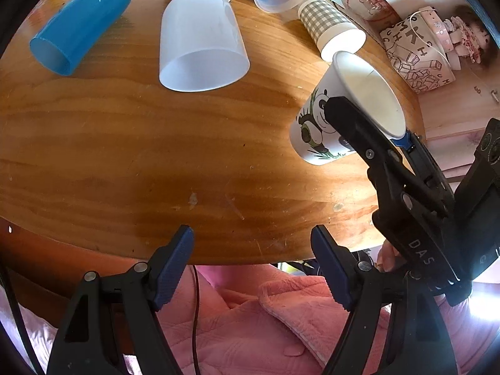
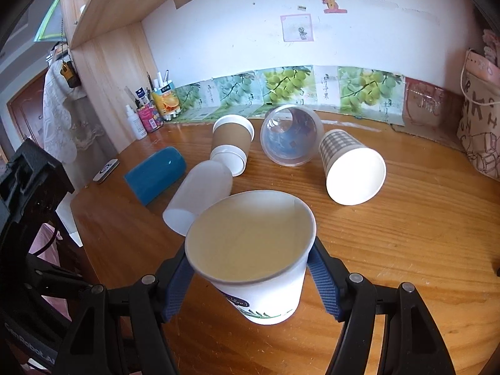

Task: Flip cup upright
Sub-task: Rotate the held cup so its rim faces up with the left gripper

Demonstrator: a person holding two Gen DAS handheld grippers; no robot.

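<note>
A white paper cup with a panda print [image 1: 315, 125] is held by my right gripper [image 2: 250, 268], tilted with its mouth up and toward the camera, its base just above the wooden table [image 1: 125, 143]. In the right wrist view the cup [image 2: 253, 250] sits between the blue pads [image 2: 325, 281], which are shut on its sides. My left gripper [image 1: 251, 268] is open and empty at the table's near edge, left of the cup.
Several cups lie on their sides further back: a blue one [image 2: 156, 175], a frosted white one [image 2: 200, 197], a brown paper one [image 2: 232, 143], a clear plastic one [image 2: 292, 137], a checked one [image 2: 353, 168]. A patterned bag [image 2: 478, 125] stands right; bottles [image 2: 147, 115] left.
</note>
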